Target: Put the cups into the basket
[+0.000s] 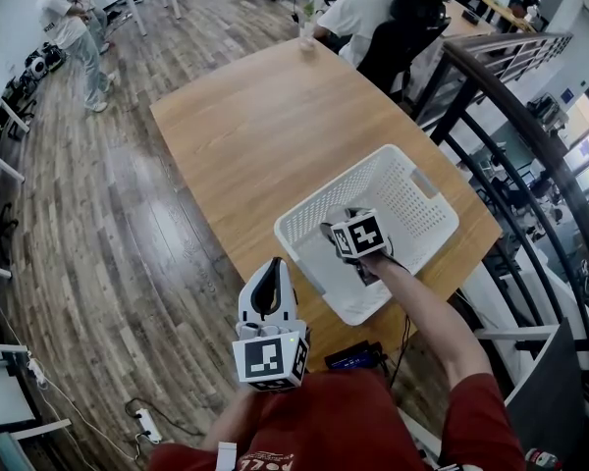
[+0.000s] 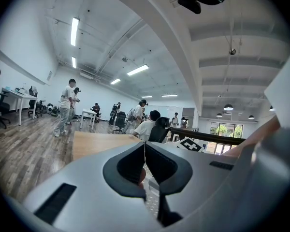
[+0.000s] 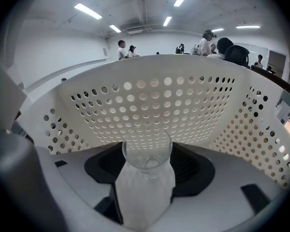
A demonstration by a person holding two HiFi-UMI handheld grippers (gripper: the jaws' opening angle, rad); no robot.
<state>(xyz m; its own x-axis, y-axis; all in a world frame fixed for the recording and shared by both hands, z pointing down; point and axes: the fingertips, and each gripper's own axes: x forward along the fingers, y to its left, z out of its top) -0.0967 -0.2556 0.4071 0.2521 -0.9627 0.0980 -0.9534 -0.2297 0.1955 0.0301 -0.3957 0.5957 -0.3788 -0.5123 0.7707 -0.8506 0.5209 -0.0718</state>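
Table; basket; cup in R gripper

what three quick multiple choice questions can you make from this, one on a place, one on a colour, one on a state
1. Where is the right gripper?
A. over bare tabletop
B. inside the basket
C. over the floor

2. What colour is the basket?
A. white
B. blue
C. black

3. How do the left gripper's fingers stand?
A. wide apart
B. closed on a spoon
C. shut together, nothing between

Answers:
1 B, the head view shows it down between the basket's walls, holding a clear cup.
2 A, its perforated walls are white in both the head view and the right gripper view.
3 C, the left gripper view shows the fingers meeting in a thin line.
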